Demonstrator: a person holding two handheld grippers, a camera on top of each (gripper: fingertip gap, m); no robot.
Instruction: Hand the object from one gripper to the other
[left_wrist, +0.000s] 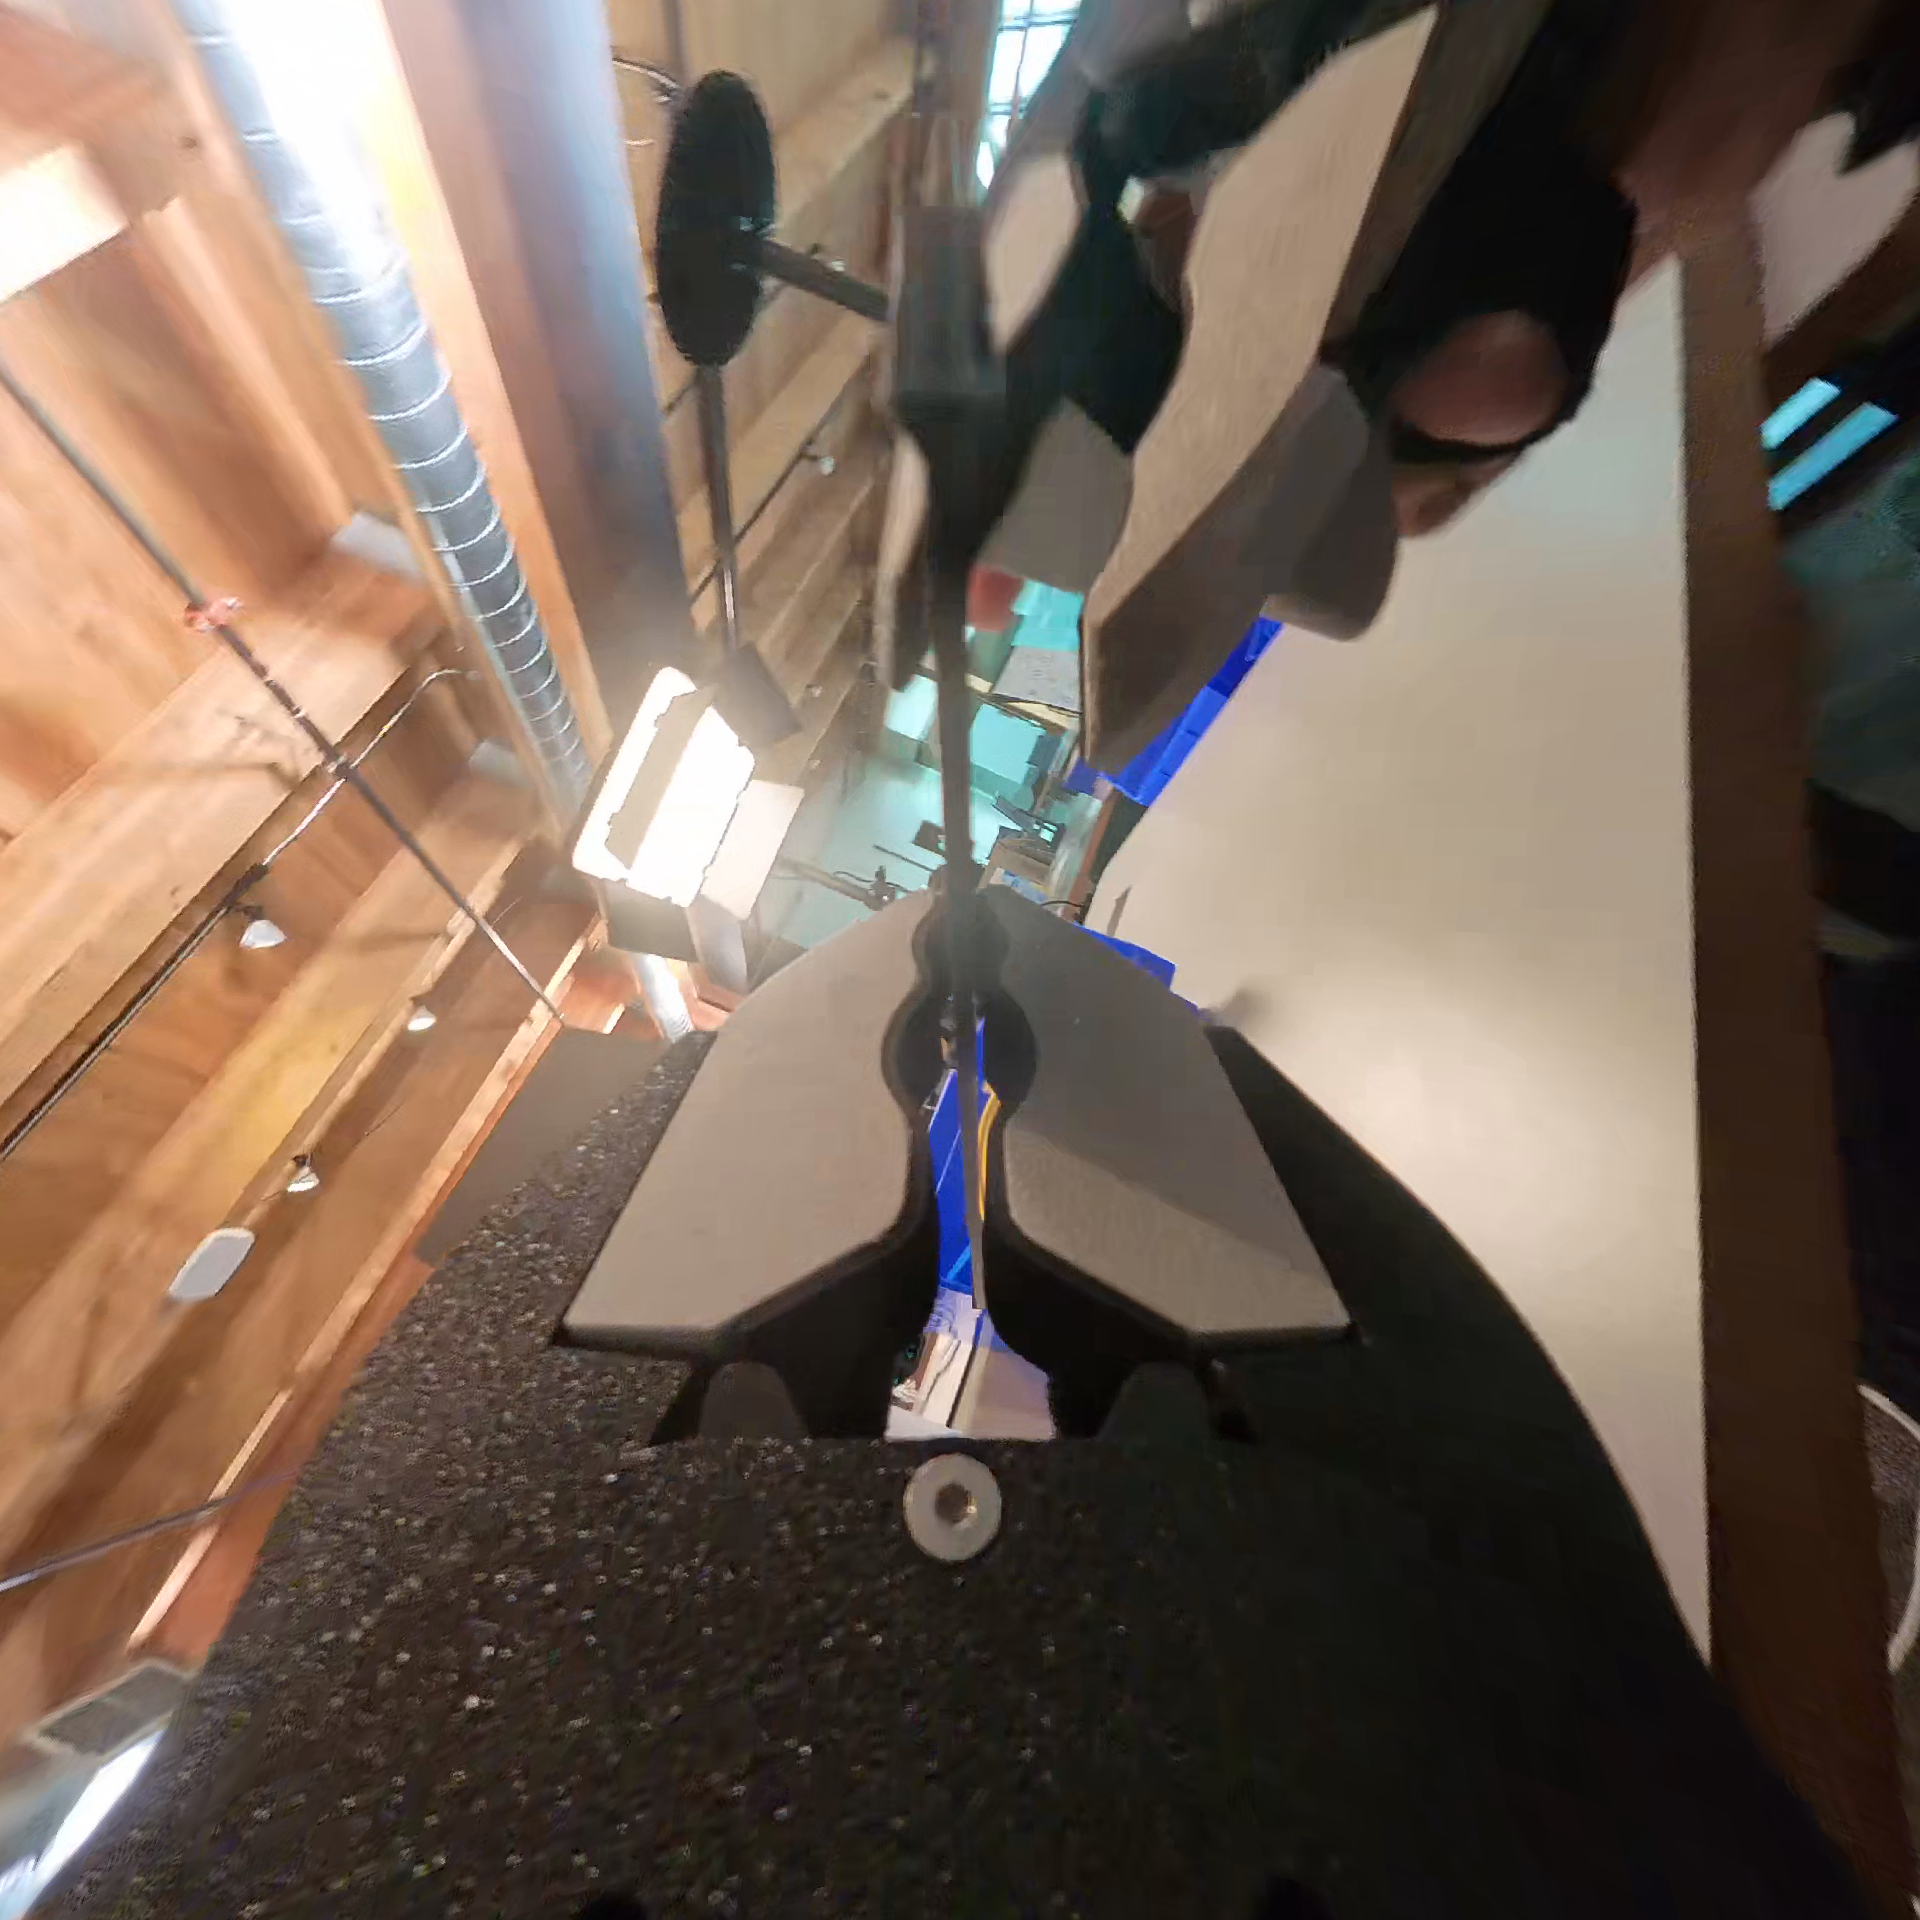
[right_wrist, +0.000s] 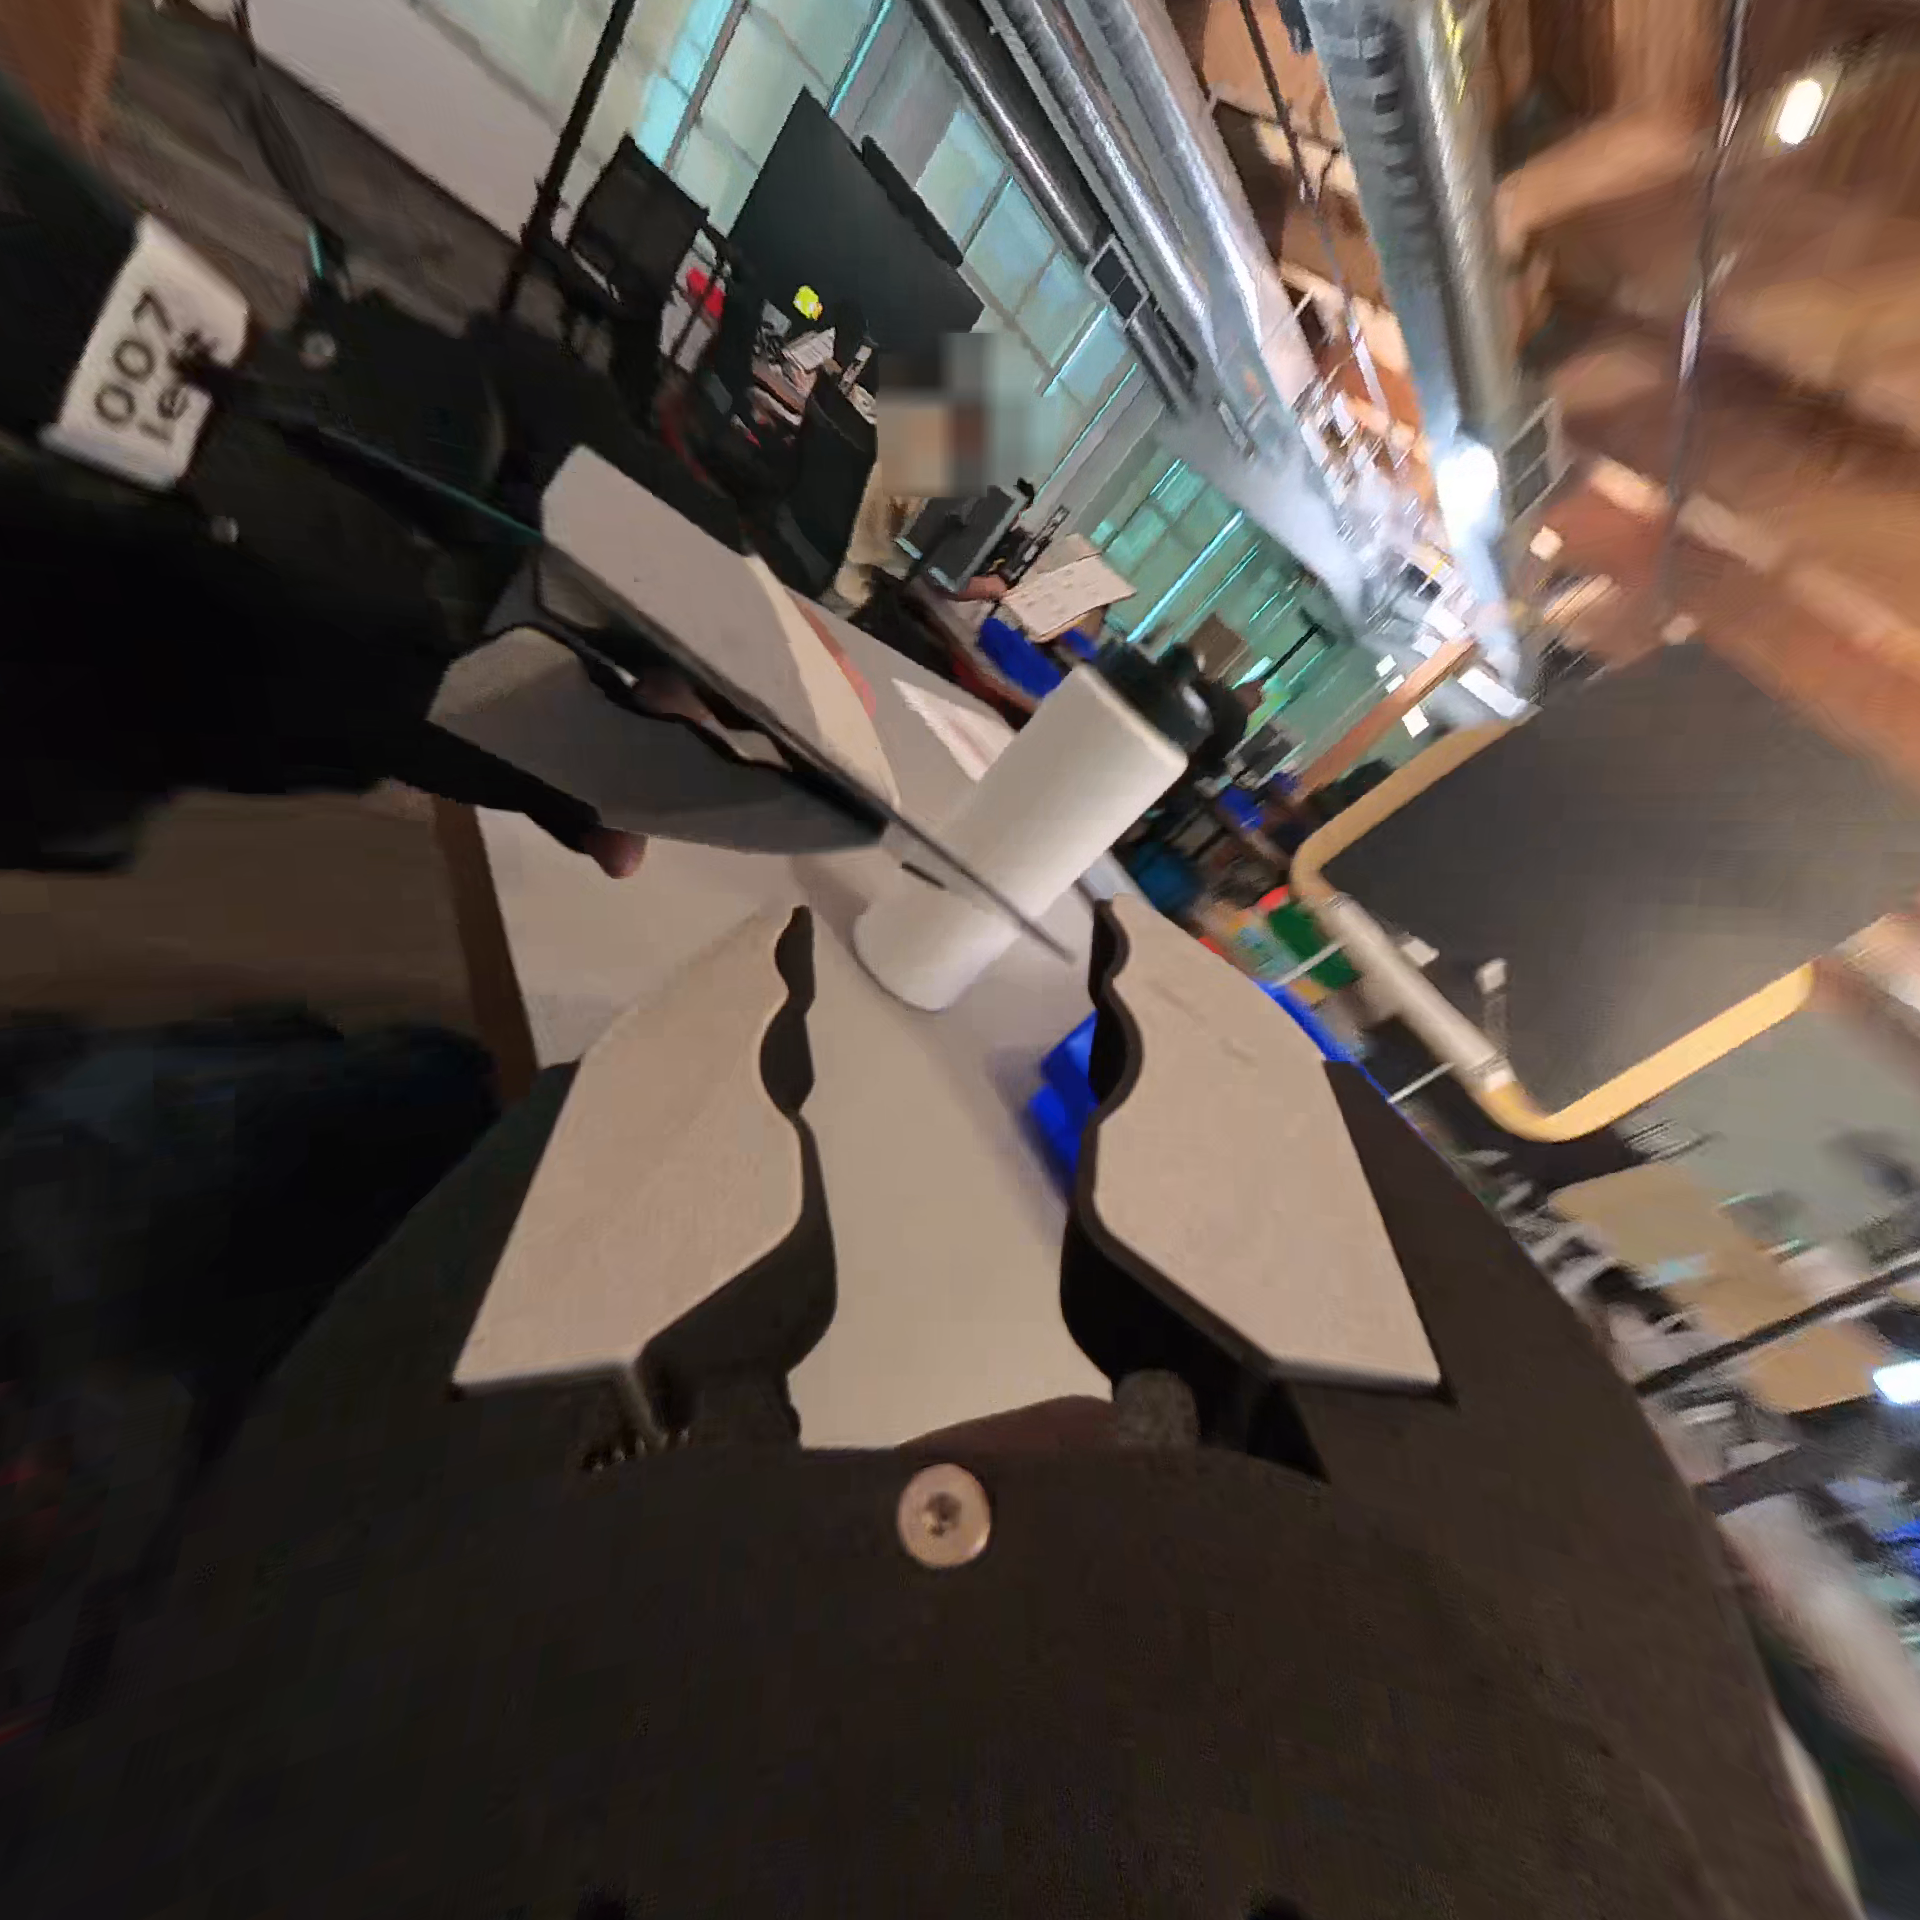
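Observation:
A thin dark flat object (left_wrist: 951, 748) sticks out straight ahead of my left gripper (left_wrist: 961, 920), which is shut on its lower end. In the left wrist view my right gripper (left_wrist: 997, 634) hangs at the top, held by a gloved hand (left_wrist: 1486, 384), with its fingers (left_wrist: 1226, 416) on either side of the object's far part. In the right wrist view my right gripper (right_wrist: 951, 914) is open and empty. The left gripper (right_wrist: 873, 821) comes in from the left, and the object's thin tip (right_wrist: 1013, 920) lies just ahead of the open fingertips.
A white table (right_wrist: 935, 1195) with a wooden edge lies below; it also shows in the left wrist view (left_wrist: 1455, 935). A white cylinder (right_wrist: 1029, 831) stands on it past the object's tip. Blue bins (right_wrist: 1060, 1091) sit beyond the table. A bright studio lamp (left_wrist: 675, 800) stands at the left.

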